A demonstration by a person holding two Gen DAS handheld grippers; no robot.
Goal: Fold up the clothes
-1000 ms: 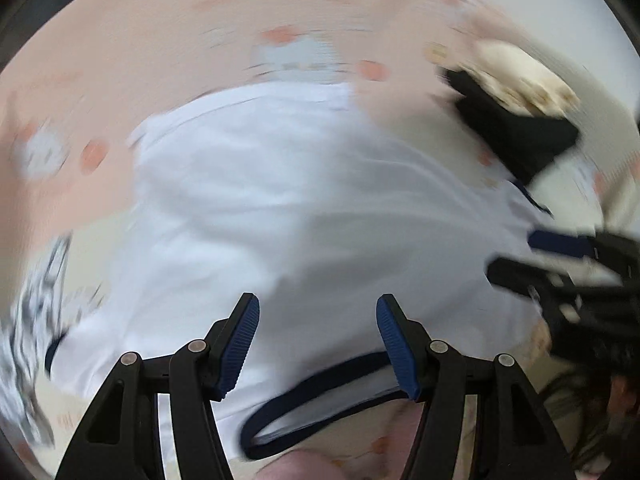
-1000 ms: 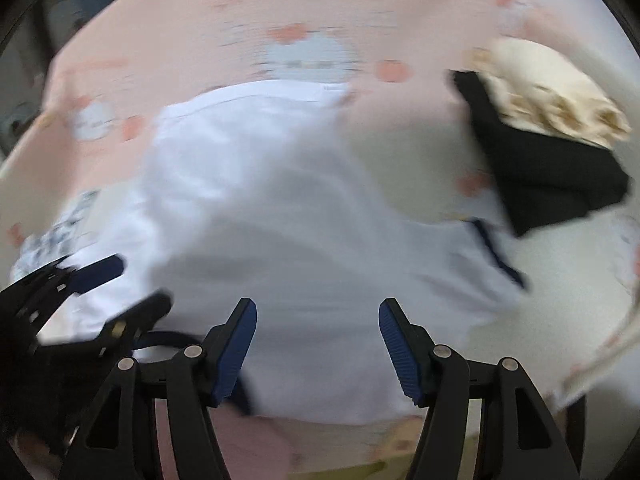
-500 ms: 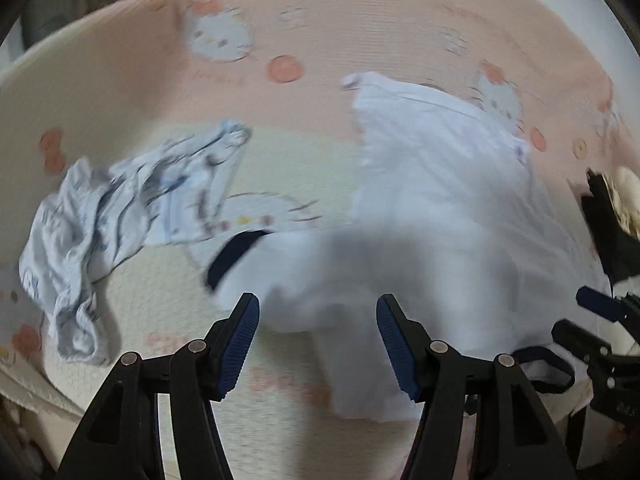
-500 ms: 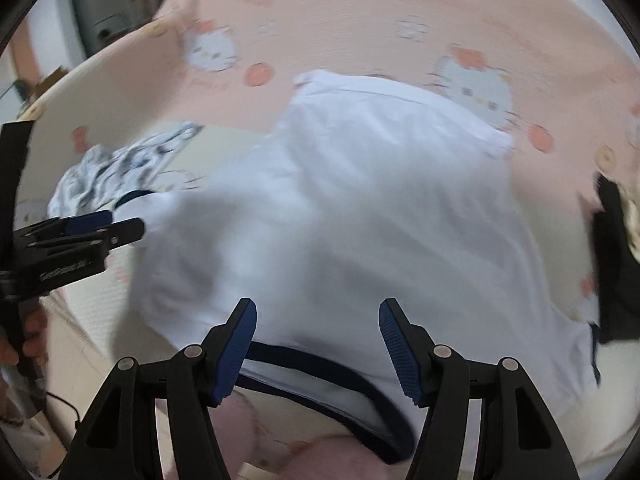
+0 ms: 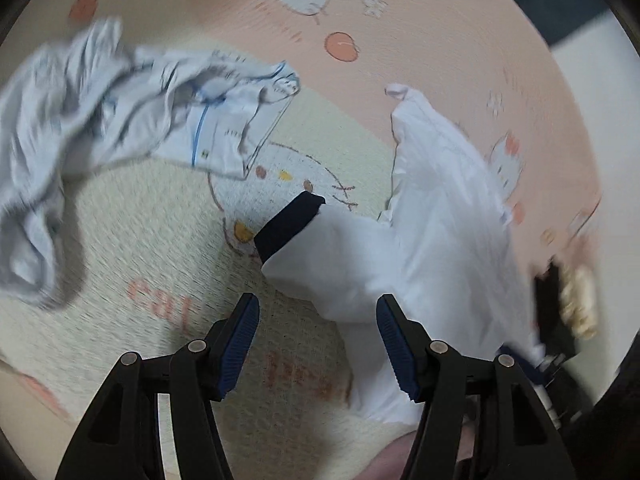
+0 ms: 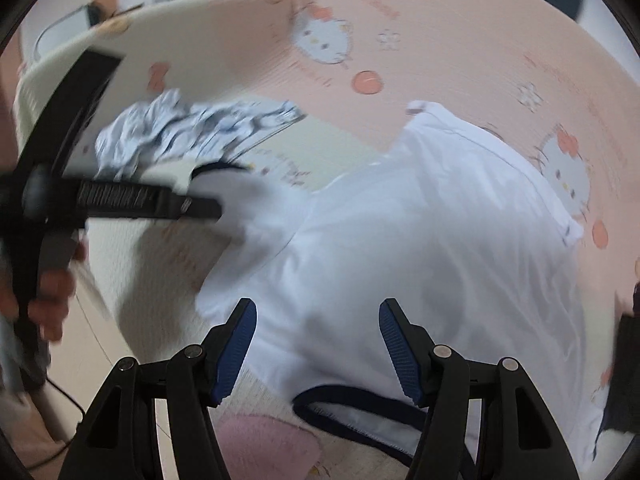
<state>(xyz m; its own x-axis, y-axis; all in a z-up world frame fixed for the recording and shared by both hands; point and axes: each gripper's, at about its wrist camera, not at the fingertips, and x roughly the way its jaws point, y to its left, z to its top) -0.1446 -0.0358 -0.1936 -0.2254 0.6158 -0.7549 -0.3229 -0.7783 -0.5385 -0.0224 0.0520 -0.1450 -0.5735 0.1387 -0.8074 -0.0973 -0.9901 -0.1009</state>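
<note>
Grippers (image 5: 318,338) (image 6: 318,344) tilted down, jaws apart

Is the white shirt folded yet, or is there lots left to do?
Not folded yet. The white shirt lies spread on the cat blanket, its dark-cuffed sleeve sticking out. The left gripper and right gripper are both open above it, holding nothing. The crumpled blue garment looks untouched too. So nearly everything is left.
</note>
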